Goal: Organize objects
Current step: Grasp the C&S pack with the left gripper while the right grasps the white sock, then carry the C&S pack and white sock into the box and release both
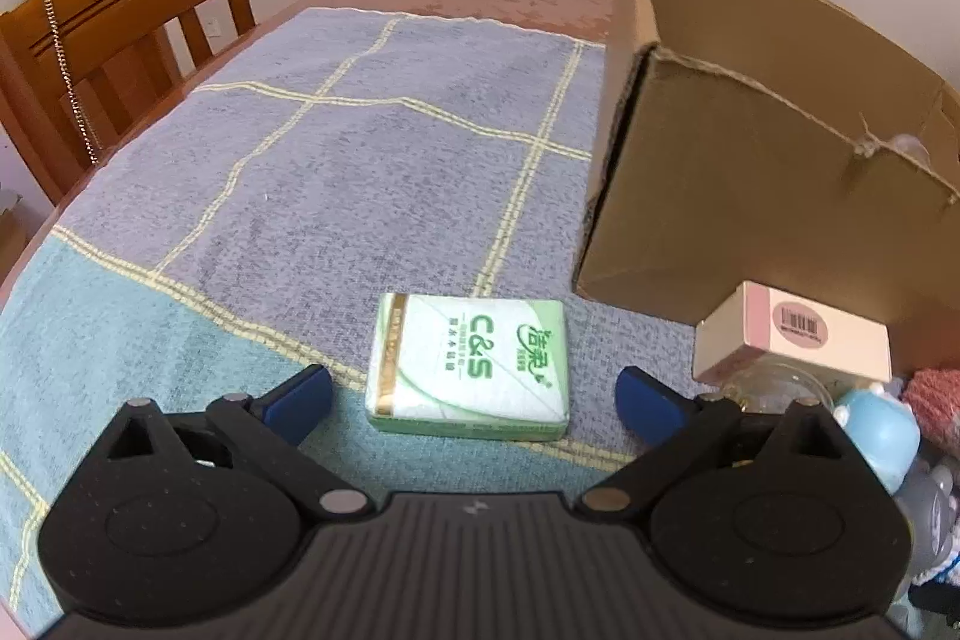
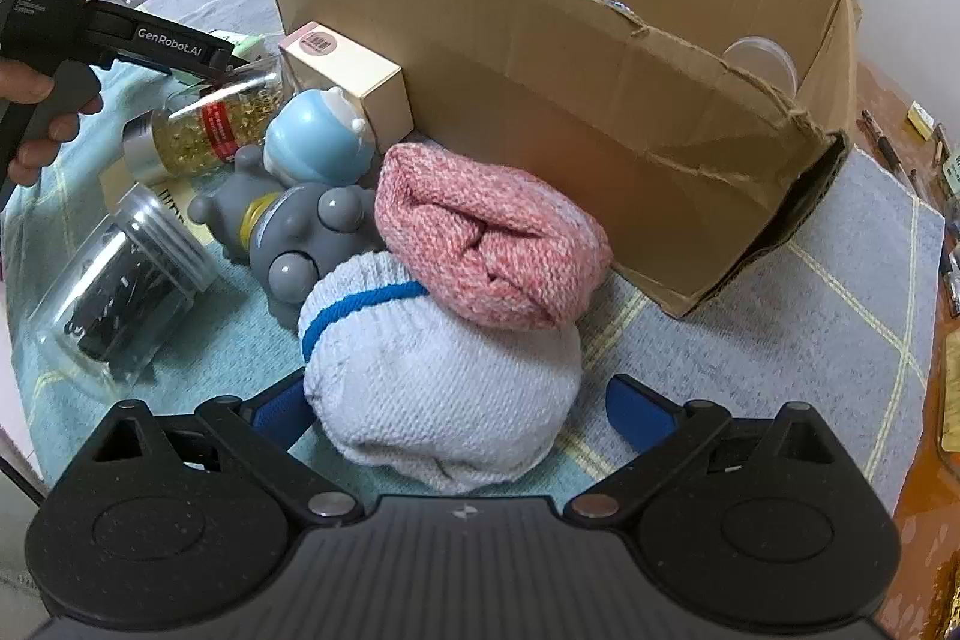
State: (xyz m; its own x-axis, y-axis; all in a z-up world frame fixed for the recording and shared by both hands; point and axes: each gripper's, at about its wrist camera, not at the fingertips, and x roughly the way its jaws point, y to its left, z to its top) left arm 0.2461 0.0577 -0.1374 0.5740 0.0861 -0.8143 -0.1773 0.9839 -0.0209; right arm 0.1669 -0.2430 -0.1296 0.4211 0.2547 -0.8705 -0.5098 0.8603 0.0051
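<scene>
A green and white tissue pack (image 1: 470, 367) lies flat on the cloth between the open blue fingers of my left gripper (image 1: 474, 397). My right gripper (image 2: 459, 409) is open with its fingers on either side of a pale blue-white knit sock roll (image 2: 441, 388). A pink knit sock roll (image 2: 489, 238) rests on top of it, against the cardboard box (image 2: 600, 100). The box stands open and also shows in the left wrist view (image 1: 762, 148). The left gripper's body shows at the upper left of the right wrist view.
Left of the sock rolls lie a grey toy (image 2: 294, 238), a blue toy (image 2: 321, 142), a jar of gold bits (image 2: 204, 130), a clear jar with dark contents (image 2: 120, 286) and a small pink-and-cream carton (image 2: 348, 70). Wooden chairs (image 1: 108, 34) stand around the table.
</scene>
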